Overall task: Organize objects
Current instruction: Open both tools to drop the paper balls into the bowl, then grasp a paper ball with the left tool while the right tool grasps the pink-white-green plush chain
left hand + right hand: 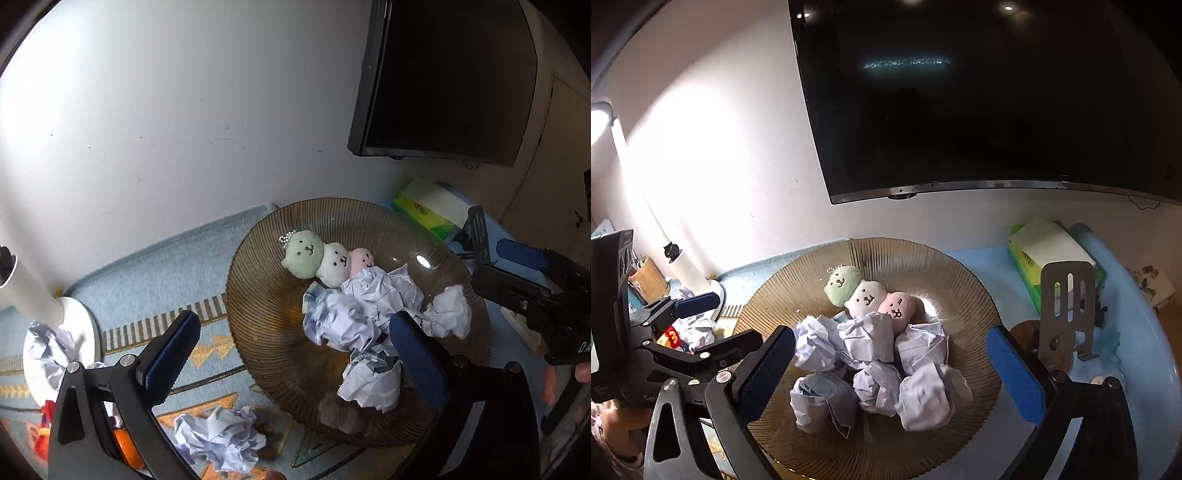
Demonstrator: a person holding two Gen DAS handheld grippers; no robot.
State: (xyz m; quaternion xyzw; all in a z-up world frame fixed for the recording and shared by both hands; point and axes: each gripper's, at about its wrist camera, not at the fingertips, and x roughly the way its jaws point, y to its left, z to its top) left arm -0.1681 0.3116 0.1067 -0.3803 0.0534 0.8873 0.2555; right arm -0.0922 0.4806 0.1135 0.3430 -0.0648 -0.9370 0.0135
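Paper balls (871,373) sit piled in the bowl (964,280) between the right gripper's (890,373) wide-apart empty jaws; left gripper (291,354) gapes too, probably collecting.

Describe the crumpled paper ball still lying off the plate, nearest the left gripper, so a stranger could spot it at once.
Start at the big ribbed brown glass plate holding the plush trio and a heap of paper balls. Look beside its rim, onto the blue patterned mat. There, a paper ball lies alone on the mat, outside the plate.
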